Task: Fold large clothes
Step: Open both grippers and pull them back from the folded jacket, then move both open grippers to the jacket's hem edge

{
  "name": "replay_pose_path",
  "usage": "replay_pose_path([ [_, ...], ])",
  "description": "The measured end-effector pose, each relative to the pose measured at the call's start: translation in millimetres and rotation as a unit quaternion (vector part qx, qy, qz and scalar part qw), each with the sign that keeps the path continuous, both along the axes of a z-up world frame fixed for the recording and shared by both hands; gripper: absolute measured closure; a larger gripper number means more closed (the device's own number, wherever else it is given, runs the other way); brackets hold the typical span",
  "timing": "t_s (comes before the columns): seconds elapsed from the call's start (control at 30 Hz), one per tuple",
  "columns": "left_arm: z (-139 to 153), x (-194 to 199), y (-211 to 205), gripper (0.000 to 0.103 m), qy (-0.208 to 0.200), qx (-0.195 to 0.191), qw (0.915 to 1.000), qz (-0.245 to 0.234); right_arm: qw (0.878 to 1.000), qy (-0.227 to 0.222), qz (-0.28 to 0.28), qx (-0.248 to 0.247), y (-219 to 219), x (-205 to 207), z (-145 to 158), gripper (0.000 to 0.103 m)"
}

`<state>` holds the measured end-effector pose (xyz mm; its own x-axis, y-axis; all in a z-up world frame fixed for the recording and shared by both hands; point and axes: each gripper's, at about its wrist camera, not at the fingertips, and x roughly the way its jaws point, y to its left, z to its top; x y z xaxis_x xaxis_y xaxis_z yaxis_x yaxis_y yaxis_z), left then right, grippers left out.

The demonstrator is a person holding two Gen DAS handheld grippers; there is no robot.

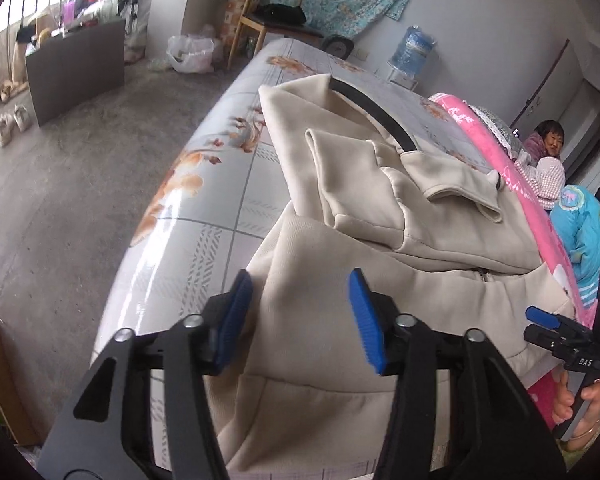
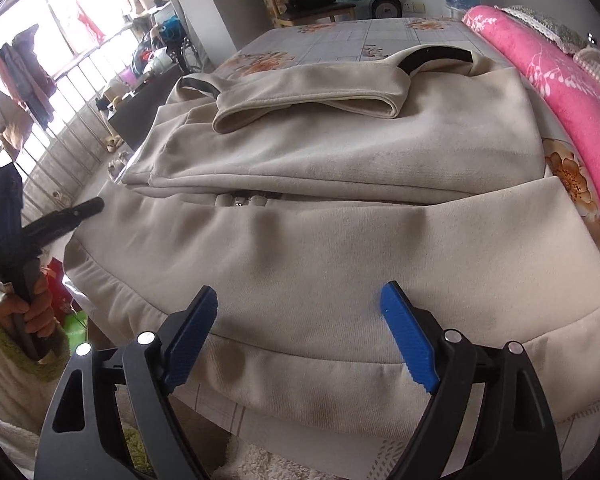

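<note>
A beige jacket (image 1: 340, 312) (image 2: 340, 240) lies folded on a bed with a floral sheet (image 1: 220, 208) (image 2: 340, 36). Its sleeves are laid across the upper part and a black collar lining shows at the far end. My left gripper (image 1: 300, 314) hovers open over the jacket's near left hem, and its blue pads (image 1: 240, 308) press on nothing. My right gripper (image 2: 300, 328) stands wide open over the near hem band, also with nothing pinched. Each view also catches the other gripper at its edge, held in a hand: the right gripper (image 1: 536, 326) and the left gripper (image 2: 90, 206).
A rolled pink blanket (image 1: 500, 152) (image 2: 560, 92) lies along the bed's right side, and two people (image 1: 548, 144) sit beyond it. Beyond the bed stand a wooden chair (image 1: 268, 20), a water bottle (image 1: 414, 50) and a plastic bag (image 1: 190, 54). A dark box (image 1: 76, 68) and shoes (image 1: 12, 122) are on the floor to the left.
</note>
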<state>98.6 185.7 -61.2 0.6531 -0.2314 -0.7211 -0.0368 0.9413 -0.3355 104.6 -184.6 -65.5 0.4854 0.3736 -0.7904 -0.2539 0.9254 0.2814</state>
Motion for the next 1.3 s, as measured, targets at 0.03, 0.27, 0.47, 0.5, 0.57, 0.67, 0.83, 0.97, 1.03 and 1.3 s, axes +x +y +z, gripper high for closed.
replay_pose_path([
  [0.03,1,-1,1,0.061,-0.006,-0.01,0.9999,-0.007,1.0,0.001,-0.001,0.0,0,0,0,0.021],
  [0.27,5,-6,6,0.063,-0.032,-0.077,0.9946,-0.062,1.0,-0.008,0.002,-0.02,7,-2,-1,0.02],
  [0.47,-11,20,12,0.064,-0.004,-0.109,0.993,-0.047,1.0,-0.004,0.003,-0.019,5,0,-1,0.02],
  [0.5,-10,19,11,0.064,-0.006,-0.112,0.9925,-0.049,1.0,-0.004,0.002,-0.018,5,0,-1,0.02],
  [0.57,-5,11,8,0.064,-0.015,-0.123,0.9899,-0.068,1.0,-0.006,0.002,-0.02,6,-1,-1,0.02],
  [0.67,-5,-1,-3,0.064,-0.018,-0.099,0.9906,-0.093,1.0,-0.01,0.004,-0.021,6,-1,-2,0.02],
  [0.83,-10,-3,-24,0.068,0.014,0.019,0.9979,-0.06,1.0,-0.012,0.006,-0.02,6,0,-2,0.02],
  [0.97,-7,-2,-51,0.068,0.022,0.117,0.9923,-0.035,1.0,-0.011,0.003,-0.012,4,-1,-2,0.02],
  [1.03,-6,-3,-66,0.068,0.016,0.169,0.9851,-0.028,1.0,-0.008,-0.004,0.001,-2,-3,0,0.02],
  [1.3,-4,-10,-86,0.068,0.006,0.262,0.965,-0.016,0.995,-0.04,-0.086,0.032,-74,-22,25,0.023],
])
